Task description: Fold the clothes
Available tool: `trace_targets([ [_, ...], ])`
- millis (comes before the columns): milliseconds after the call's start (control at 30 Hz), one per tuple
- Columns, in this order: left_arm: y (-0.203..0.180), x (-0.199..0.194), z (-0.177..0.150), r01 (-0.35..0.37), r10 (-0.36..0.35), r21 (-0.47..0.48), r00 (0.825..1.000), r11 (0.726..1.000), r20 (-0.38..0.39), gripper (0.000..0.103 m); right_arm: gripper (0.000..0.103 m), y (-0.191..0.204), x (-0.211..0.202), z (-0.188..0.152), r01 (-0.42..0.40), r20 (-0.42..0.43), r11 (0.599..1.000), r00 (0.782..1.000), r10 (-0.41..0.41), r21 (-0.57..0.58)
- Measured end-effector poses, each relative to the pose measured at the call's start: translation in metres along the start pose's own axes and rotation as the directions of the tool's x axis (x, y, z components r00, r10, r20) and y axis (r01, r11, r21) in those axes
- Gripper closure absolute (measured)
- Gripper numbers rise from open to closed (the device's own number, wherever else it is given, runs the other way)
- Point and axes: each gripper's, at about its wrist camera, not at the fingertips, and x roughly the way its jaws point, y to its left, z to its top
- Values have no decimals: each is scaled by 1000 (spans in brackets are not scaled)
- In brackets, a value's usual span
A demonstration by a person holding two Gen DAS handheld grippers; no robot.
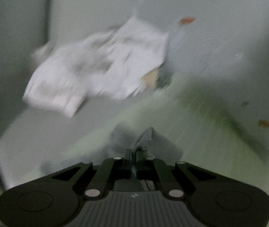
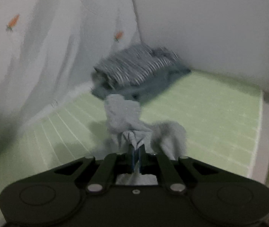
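Note:
My left gripper (image 1: 134, 151) is shut on a bunched bit of grey-blue cloth (image 1: 145, 138), held above the pale green surface (image 1: 200, 117). My right gripper (image 2: 135, 148) is shut on the same kind of grey-blue garment (image 2: 123, 113), which bunches up in front of the fingers and hangs over the green gridded mat (image 2: 210, 113). A white folded garment (image 1: 96, 66) lies further off in the left wrist view, blurred by motion. A dark striped folded garment (image 2: 134, 66) lies at the back in the right wrist view.
A pale sheet with small orange carrot prints (image 2: 13, 21) drapes along the left in the right wrist view; a print also shows in the left wrist view (image 1: 187, 20). A large white pillow-like surface (image 2: 210, 28) stands behind the striped garment. The mat's right edge (image 2: 263, 132) is near.

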Motion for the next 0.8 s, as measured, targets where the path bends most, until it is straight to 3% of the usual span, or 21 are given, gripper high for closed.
trace_targets([
  [100,23,12,-28,-56,53,-34,995,998,-82,100,99,-5,7,-14,20,-49,1000,999,-21,-24],
  [167,33,11,-37,-63,57,-60,994,996,-94,100,99,-4,8,-17,20,-57,999,998,-22,-37],
  [400,43,-26,-31,-11,11,-49,1000,999,-16,100,99,-9,-12,-2,33,14,996,999,-32,-85],
  [500,54,-13,-46,-63,59,-46,994,997,-92,98,98,-13,-2,-9,71,-49,992,996,-76,-105],
  [600,67,4,-60,-105,91,-57,974,993,-207,94,97,-9,8,-24,84,-136,982,985,-108,-168],
  [633,68,3,-59,-96,83,-52,976,994,-203,90,94,-7,9,-29,89,-152,977,981,-119,-192],
  [667,69,2,-58,-86,75,-46,977,995,-199,79,80,-3,7,-33,97,-149,973,980,-130,-211],
  [700,70,1,-56,-77,67,-41,978,996,-196,68,50,2,4,-37,103,-143,970,980,-136,-221],
  [733,71,0,-55,-67,59,-34,980,997,-191,63,31,6,1,-40,109,-136,967,980,-143,-232],
  [800,67,-3,-51,-43,44,13,984,999,-171,51,22,17,-5,-48,102,-132,963,981,-138,-249],
])
